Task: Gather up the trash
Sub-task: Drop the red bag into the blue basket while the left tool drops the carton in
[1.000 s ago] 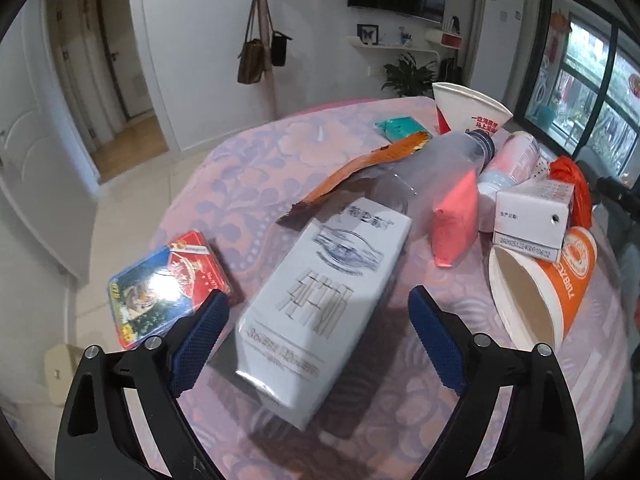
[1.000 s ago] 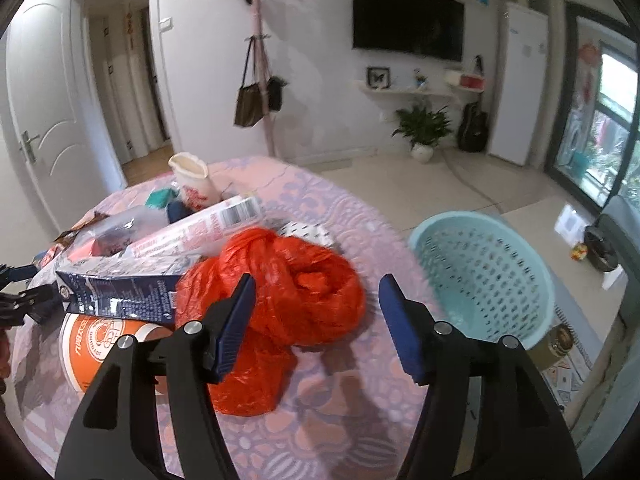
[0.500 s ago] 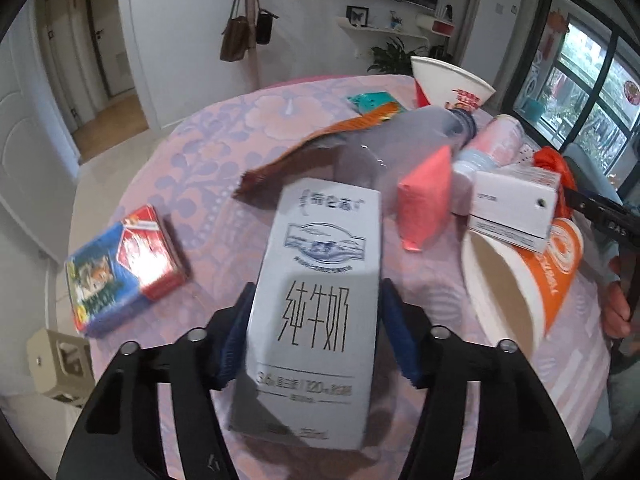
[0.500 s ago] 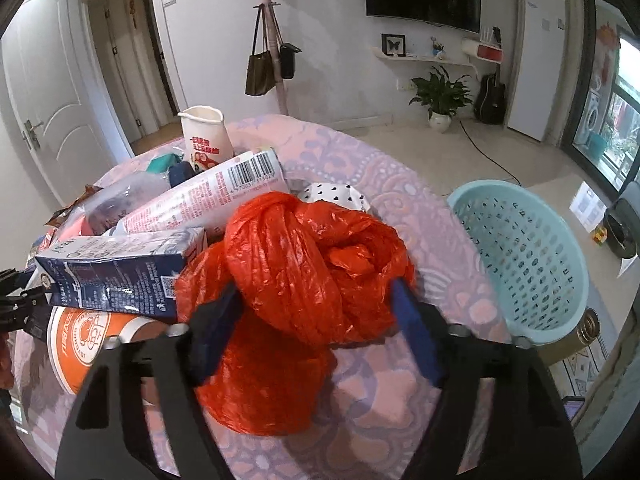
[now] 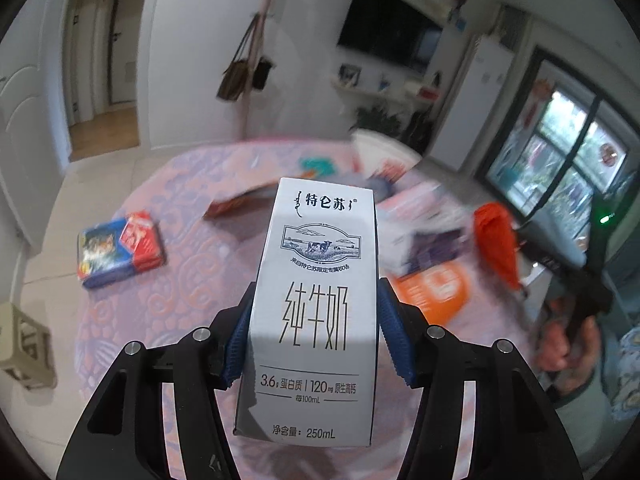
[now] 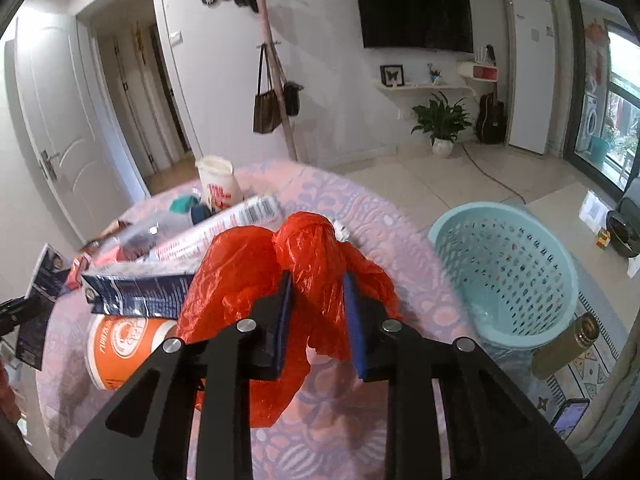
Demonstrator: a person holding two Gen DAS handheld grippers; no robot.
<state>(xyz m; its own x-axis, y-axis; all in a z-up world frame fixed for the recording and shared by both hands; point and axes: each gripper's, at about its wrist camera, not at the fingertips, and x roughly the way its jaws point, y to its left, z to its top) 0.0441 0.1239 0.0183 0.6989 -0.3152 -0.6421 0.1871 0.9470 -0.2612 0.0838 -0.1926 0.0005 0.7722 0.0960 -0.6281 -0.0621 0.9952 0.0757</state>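
The milk carton (image 5: 316, 304) sits clamped between the blue pads of the left gripper (image 5: 314, 334), held by its two narrow sides at mid-height, clear of the table (image 5: 192, 248). It appears stiff-walled and probably empty, hence light; excess squeeze would likely buckle the panels.

The orange plastic bag (image 6: 316, 264) is pinched at a gathered fold by the closed right gripper (image 6: 316, 322), its loose tail touching the tablecloth. The film is soft and slippery, so a bunched section gives the surest hold.

The teal basket (image 6: 508, 272) stands on the floor beside the table. An orange paper cup (image 6: 120, 344) and a blue carton (image 6: 140, 288) lie just beside the bag.
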